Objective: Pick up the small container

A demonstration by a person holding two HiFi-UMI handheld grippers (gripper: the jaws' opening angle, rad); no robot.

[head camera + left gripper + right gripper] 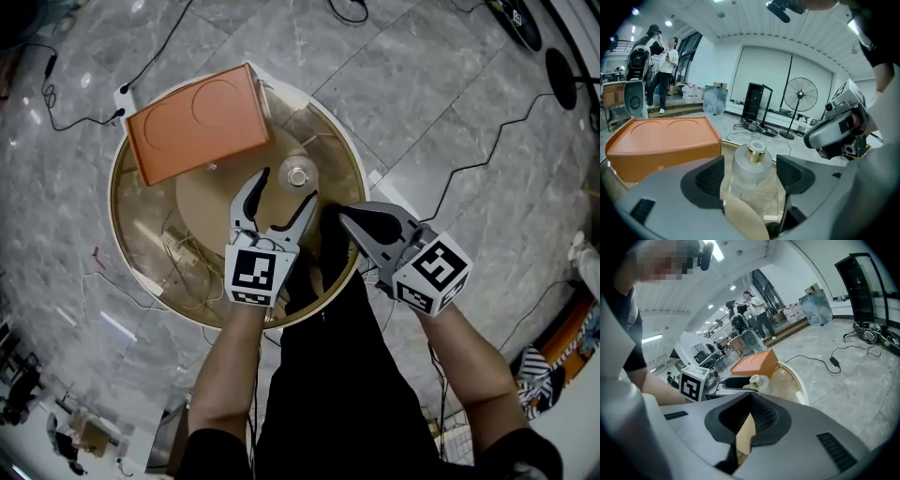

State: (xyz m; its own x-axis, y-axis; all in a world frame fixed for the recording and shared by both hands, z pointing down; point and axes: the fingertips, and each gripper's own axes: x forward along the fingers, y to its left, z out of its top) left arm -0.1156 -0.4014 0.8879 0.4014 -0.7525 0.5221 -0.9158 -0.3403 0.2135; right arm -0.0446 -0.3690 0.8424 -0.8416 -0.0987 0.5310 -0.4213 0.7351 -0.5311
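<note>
The small container (298,174) is a frosted bottle with a gold cap, standing upright on the round glass-topped table (131,239). My left gripper (289,186) is open, its tips on either side of the bottle. In the left gripper view the bottle (751,157) stands between the two dark pads (708,177) with a gap on each side, untouched. My right gripper (345,216) is shut with nothing in it, over the table's right rim and right of the bottle. From the right gripper view (749,420) the bottle (757,380) shows beyond the shut jaws.
An orange box (200,122) lies on the table's far left part, close behind the bottle (661,140). Cables trail over the grey tiled floor (450,103) around the table. A standing fan (800,96) and several people are far off in the room.
</note>
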